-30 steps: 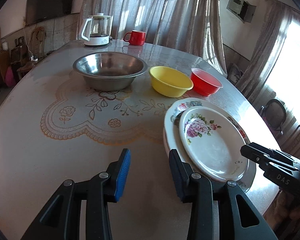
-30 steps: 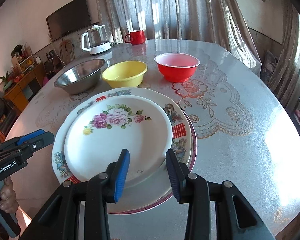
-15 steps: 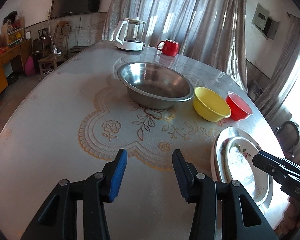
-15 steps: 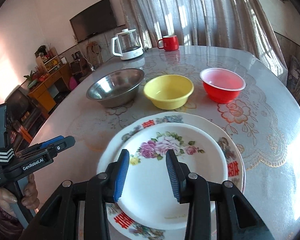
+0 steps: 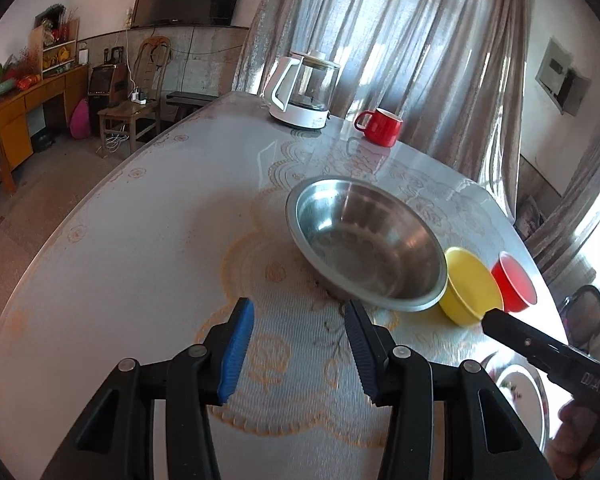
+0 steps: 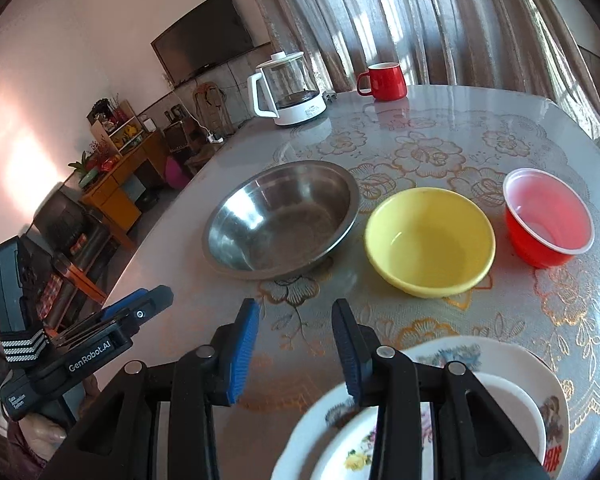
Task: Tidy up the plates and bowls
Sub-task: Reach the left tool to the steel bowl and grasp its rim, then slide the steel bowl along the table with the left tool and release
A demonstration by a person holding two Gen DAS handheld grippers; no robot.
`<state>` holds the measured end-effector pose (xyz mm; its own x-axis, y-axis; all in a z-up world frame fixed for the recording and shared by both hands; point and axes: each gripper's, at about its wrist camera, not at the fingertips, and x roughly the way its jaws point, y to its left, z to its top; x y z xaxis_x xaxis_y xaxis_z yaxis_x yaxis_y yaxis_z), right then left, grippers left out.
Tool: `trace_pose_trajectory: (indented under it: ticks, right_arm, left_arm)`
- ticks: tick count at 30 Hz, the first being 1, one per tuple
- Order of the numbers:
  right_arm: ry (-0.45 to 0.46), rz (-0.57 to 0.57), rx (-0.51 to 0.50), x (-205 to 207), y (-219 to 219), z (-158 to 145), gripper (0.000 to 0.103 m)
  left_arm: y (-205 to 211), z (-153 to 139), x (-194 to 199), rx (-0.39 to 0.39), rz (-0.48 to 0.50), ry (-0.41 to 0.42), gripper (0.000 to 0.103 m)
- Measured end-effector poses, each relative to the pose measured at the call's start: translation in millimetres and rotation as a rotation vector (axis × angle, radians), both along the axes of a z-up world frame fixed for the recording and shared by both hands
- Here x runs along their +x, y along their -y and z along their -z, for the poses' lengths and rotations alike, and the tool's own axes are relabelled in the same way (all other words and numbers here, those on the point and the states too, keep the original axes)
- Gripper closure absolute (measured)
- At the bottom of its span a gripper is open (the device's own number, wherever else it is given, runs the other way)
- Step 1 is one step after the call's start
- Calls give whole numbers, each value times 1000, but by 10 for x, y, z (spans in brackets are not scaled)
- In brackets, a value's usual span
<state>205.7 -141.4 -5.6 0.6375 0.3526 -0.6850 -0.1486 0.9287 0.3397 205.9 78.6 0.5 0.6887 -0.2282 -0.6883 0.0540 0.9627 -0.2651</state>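
Plates stacked; bowls next. Both tools hover above the tabletop (image 6: 500, 128), tilted downward, jaws apart with nothing between them. The left tool (image 5: 298, 354) faces the steel bowl (image 5: 364, 242) at centre frame; the right tool (image 6: 294, 354) sits at lower centre, the stacked plates (image 6: 512, 368) beneath its right finger. The steel bowl, yellow bowl (image 6: 430, 242) and red bowl (image 6: 548, 216) stand in a row across mid-frame, unnested. Judged next move: close on a smaller bowl's rim and nest it into a larger one.

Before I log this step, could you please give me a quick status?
Both jaws open, empty. Plates stacked; steel bowl, yellow bowl, red bowl still separate. Nothing in the way.
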Motion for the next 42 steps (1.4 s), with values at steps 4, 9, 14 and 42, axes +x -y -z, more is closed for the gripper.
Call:
trace_pose_trajectory:
  ticks: [4,9,14,42]
  right_arm:
    - [-52,25,68,318,10,74,65]
    - [-111,68,112,614,53,206,65]
    - [-152,110,87,829,63,323,60]
    - [-186,-128,-35,31,-622,443,73]
  left_arm:
    - [20,-20,259,-3,-10,0,50]
    - [85,53,533,9,-10,-18,50]
    - [188,193,757,43,23,-48,67]
    - [-246,204,-641,46,-6,-44,71]
